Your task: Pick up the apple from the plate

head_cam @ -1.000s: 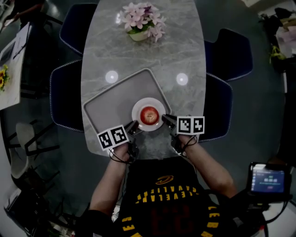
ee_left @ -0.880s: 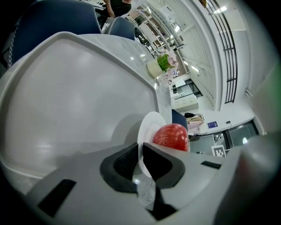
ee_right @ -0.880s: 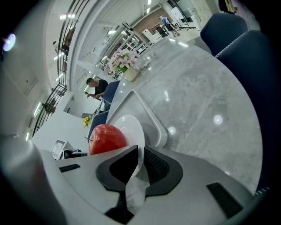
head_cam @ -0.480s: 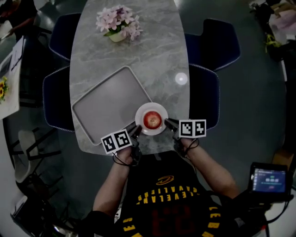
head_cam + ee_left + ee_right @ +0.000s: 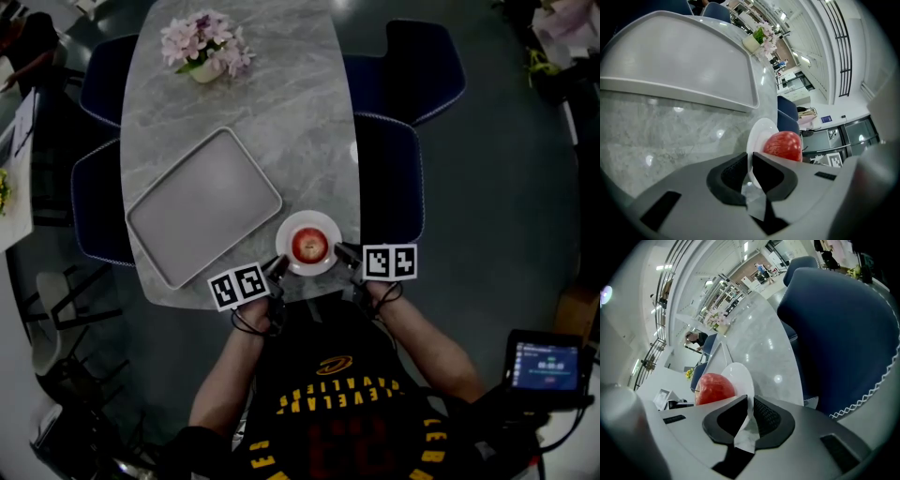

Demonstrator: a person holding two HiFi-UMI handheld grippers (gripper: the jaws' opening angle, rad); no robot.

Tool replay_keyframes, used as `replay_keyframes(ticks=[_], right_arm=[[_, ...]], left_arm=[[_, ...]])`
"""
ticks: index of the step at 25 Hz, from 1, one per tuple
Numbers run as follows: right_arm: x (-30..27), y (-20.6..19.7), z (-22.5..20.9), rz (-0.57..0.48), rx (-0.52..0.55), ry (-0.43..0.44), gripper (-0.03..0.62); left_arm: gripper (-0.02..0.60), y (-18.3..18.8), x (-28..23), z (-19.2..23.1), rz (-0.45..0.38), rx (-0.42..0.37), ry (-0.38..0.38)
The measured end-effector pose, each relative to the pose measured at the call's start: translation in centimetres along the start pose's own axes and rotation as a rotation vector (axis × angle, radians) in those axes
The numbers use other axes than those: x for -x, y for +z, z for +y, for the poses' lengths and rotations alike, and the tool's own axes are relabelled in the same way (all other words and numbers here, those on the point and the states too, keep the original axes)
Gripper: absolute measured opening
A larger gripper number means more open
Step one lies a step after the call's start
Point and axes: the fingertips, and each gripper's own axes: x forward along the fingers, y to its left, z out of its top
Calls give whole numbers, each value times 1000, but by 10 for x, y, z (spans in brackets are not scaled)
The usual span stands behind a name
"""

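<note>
Gripping smooth white round plate [image 5: 307,217] by thin rim, my left gripper [image 5: 750,169] had black ribbed pads pinched on one edge; my right gripper [image 5: 750,416] clamped opposite edge same way. Glossy red apple [image 5: 308,245] sat centred on plate. Plate at near edge of grey marbled oval table [image 5: 281,112], just beside flat rounded-rectangle grey tray [image 5: 202,206].

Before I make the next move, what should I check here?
1. Left gripper shut on the plate rim: ok.
2. Right gripper shut on the opposite rim: ok.
3. Apple centred on the plate: ok.
4. Plate clear of the tray: ok.
5. Plate resting on the table: cannot tell.
6. A gripper free for the apple: not ok.
</note>
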Motion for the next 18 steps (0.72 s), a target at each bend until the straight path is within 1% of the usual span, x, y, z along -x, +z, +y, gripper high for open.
replay_keyframes(ticks=[8, 10, 15, 18], right_arm=[[3, -18, -23, 8, -20, -4, 49], [2, -20, -26, 9, -26, -7, 49], [-2, -24, -32, 13, -31, -20, 49], [-2, -25, -34, 11, -32, -22, 49]], left_arm=[[37, -23, -14, 5, 14, -7, 27], [37, -25, -15, 7, 18, -6, 32], [35, -28, -18, 10, 34, -38, 51], [35, -28, -20, 11, 41, -45, 58]])
